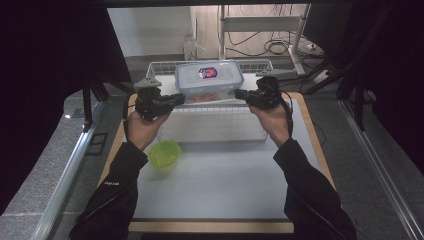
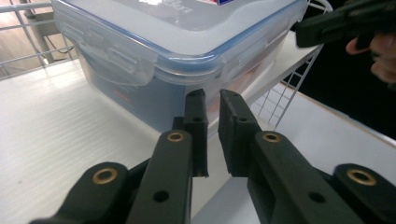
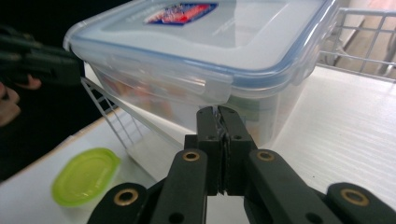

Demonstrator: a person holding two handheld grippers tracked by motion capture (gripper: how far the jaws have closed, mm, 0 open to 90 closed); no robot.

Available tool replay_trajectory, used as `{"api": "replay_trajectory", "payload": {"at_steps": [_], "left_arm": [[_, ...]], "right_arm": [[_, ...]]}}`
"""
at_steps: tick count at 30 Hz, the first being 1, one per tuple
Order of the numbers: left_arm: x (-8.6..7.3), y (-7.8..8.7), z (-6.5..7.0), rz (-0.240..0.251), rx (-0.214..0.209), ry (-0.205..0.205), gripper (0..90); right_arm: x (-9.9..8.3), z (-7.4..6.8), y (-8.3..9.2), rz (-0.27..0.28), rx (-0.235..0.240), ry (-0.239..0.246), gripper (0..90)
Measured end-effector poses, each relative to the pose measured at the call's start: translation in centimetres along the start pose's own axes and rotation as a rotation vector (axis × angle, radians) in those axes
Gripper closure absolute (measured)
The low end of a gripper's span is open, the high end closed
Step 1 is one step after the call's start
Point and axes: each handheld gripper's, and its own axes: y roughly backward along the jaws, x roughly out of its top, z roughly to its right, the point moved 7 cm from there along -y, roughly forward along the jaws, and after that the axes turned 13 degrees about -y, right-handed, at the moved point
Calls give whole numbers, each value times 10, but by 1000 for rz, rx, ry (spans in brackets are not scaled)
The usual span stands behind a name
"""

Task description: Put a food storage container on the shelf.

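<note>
Box: a clear rectangular plastic food box (image 1: 209,80) with a blue-edged snap-on lid and a red and blue label on top. It sits tilted on the white wire basket (image 1: 165,65) at the far end of the table, its near edge over the basket's near rim.
Box contents: something reddish shows through the wall; I cannot tell what it is.
My left claw (image 1: 177,98): I hold it at the left end of the box, jaws pointing right toward it. In the left gripper view the pads stand nearly together with a thin gap between them, and nothing sits in that gap. The tips are just below the lid's side clasp, close to the box wall; I cannot tell whether they touch it.
My right claw (image 1: 239,93): I hold it at the right end of the box, jaws pointing left. In the right gripper view the pads (image 3: 219,122) are pressed flat together, and I cannot make out anything pinched between them. The tips sit just under the clasp on that end.
Hands: both come in from the bottom in dark sleeves, one on each side of the box, about level with each other.
Green bowl: a small round lime-green plastic bowl (image 1: 164,153) on the pale table mat (image 1: 225,185), near my left forearm, well apart from the box.
</note>
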Motion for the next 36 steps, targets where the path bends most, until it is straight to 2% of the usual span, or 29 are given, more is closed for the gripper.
{"api": "replay_trajectory", "payload": {"at_steps": [10,15,17,20,25,28,36], "left_arm": [[2,-12,-13,-37,32,19,816],[4,-20,-17,-56,43,10,814],[5,-24,-17,-60,47,10,810],[6,-28,-15,-61,37,3,811],[4,-30,-11,-71,42,-16,787],[2,-28,-5,-52,18,-13,746],[-3,-16,17,-24,11,-88,523]], "right_arm": [[5,4,-8,12,-26,-17,887],[8,9,-12,14,-43,-29,883],[9,12,-13,16,-50,-30,883],[9,14,-14,16,-30,-39,889],[7,14,-13,16,-40,-34,873],[6,13,-11,20,-39,-38,835],[-1,3,-3,16,-1,-29,685]]}}
